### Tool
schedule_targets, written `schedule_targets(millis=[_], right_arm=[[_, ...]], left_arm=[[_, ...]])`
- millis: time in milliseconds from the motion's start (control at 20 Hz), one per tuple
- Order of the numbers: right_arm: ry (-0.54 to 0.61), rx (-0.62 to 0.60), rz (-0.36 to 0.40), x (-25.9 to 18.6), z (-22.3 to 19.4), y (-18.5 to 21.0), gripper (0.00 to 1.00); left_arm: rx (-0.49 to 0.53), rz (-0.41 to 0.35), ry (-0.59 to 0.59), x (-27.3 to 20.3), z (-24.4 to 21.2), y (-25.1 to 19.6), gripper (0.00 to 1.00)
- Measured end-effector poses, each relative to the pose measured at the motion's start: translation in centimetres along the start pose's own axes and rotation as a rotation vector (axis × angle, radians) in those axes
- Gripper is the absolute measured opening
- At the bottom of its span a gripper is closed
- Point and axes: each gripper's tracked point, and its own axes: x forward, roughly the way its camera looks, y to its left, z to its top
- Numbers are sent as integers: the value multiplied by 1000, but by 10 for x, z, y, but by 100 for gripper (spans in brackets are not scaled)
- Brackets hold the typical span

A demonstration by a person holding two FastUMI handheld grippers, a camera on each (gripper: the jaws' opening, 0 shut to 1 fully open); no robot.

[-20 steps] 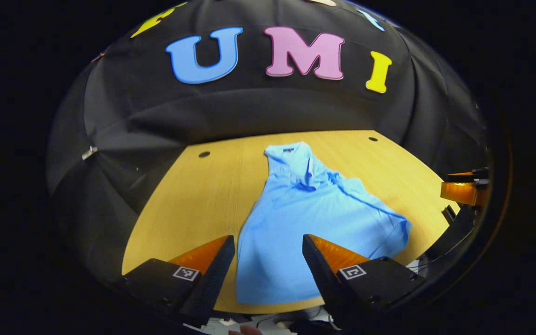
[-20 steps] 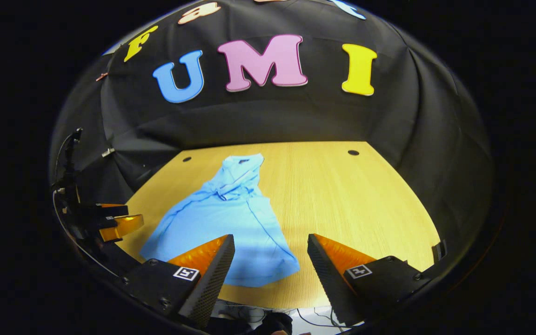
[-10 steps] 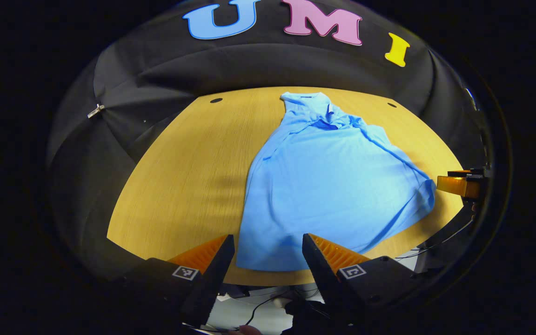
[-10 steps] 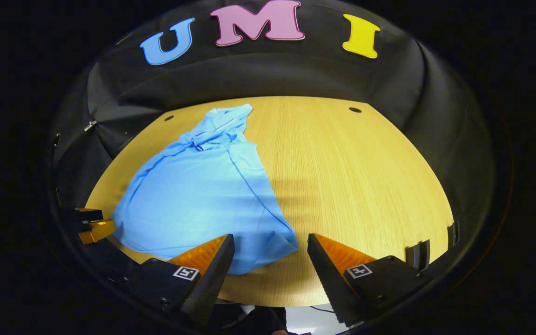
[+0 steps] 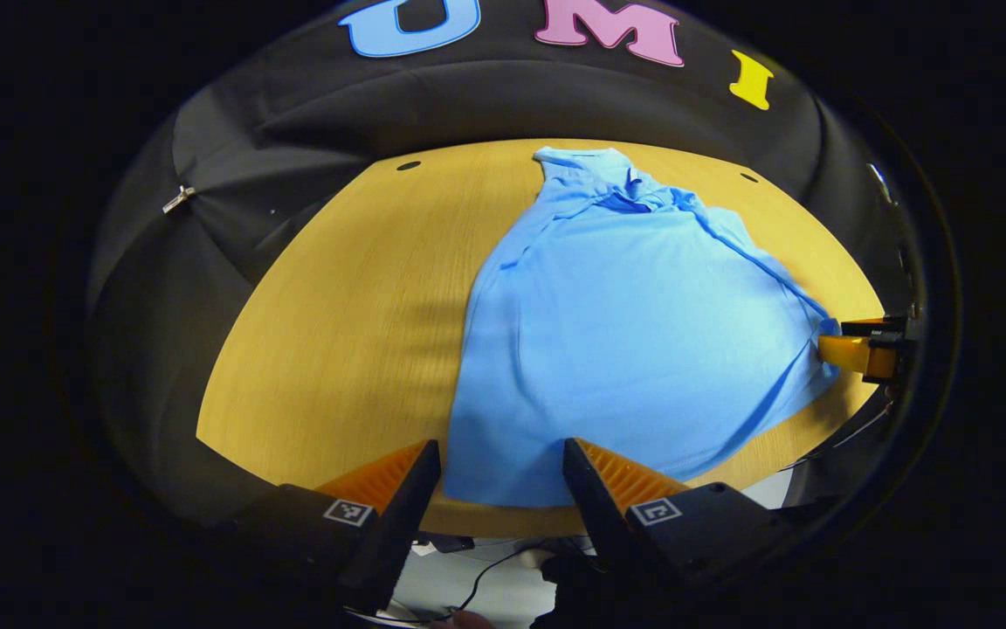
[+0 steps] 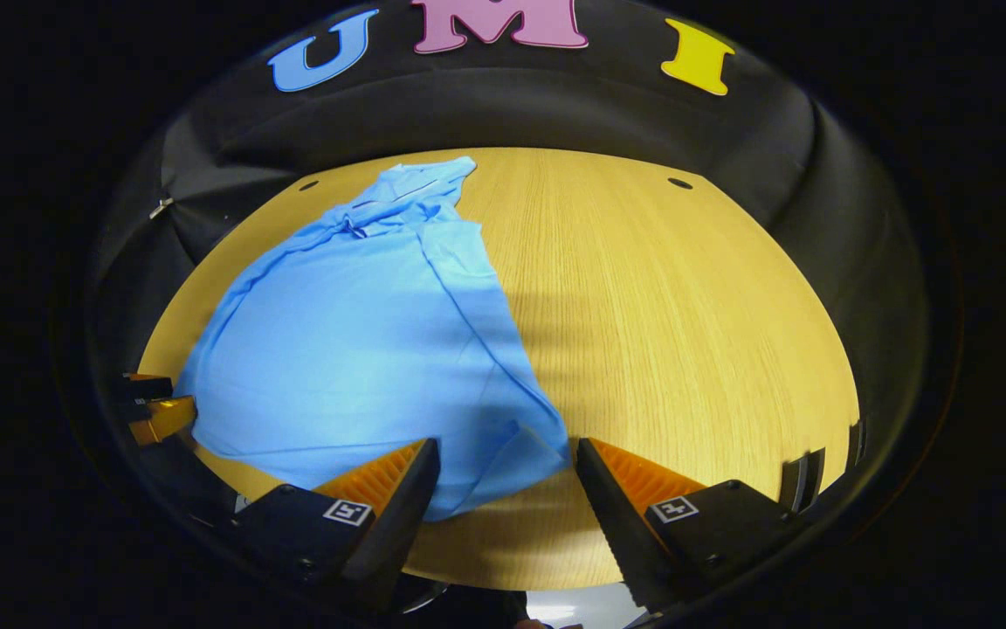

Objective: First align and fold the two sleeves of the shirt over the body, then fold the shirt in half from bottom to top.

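The left gripper [image 5: 501, 476] hung with its fingers spread and nothing between them, poised over the near-left corner of the shirt's [image 5: 625, 323] hem at the front edge of the table [image 5: 337, 306]. The right gripper [image 6: 507, 476] stood likewise parted and empty above the near-right corner of the hem [image 6: 503, 472]; in the left gripper view it showed at the far right, just beside or touching the cloth's edge, which of the two I could not tell. Each sat at its own bottom corner, likely so that both corners could be taken together and lifted evenly. The shirt lay flat on the wooden table, left of centre in the right gripper view, its long axis running from the hem nearest the grippers away to the collar [image 6: 420, 188], which pointed at the booth's back wall. The sleeves appeared already laid in over the body, with a folded strip running down the right side [image 6: 468, 297], so I judged the sleeve step done and the bottom-to-top fold the one in hand. The bunched cloth near the collar might shift when the hem was carried up.
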Motion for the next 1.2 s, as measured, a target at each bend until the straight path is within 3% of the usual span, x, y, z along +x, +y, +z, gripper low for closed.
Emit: schedule_targets(millis=[150, 250, 350, 400, 450, 500, 550, 600, 650, 750, 1000, 1200], right_arm=[[26, -4, 1, 2, -4, 0, 99], [28, -10, 14, 2, -2, 3, 99], [25, -28, 32, 3, -2, 8, 89], [21, -34, 44, 3, -1, 13, 74], [20, -35, 48, 3, -2, 17, 70], [18, -35, 58, 3, -2, 21, 47], [21, -36, 64, 2, -3, 26, 42], [20, -39, 58, 3, -2, 26, 21], [18, -42, 79, 2, -2, 31, 19], [20, -10, 81, 2, -1, 31, 6], [-8, 36, 110, -4, 6, 29, 5], [-83, 61, 135, -18, 41, 33, 5]], left_arm=[[-18, 1, 16, 2, -2, -1, 93], [-64, -38, 30, 3, -6, -8, 93], [-79, -52, 44, 5, -5, -12, 75], [-66, -61, 33, 5, -2, -17, 66], [-56, -69, 39, 3, -2, -22, 51], [-48, -77, 34, 1, 0, -25, 36], [-43, -74, 31, 2, 0, -27, 34], [-41, -68, 29, 2, 0, -28, 18], [-40, -60, 24, 1, 1, -28, 14], [-51, -56, 17, 2, 2, -29, 7], [-80, -56, -3, -1, 12, -24, 6], [-94, -60, -77, -11, 49, -26, 6]])
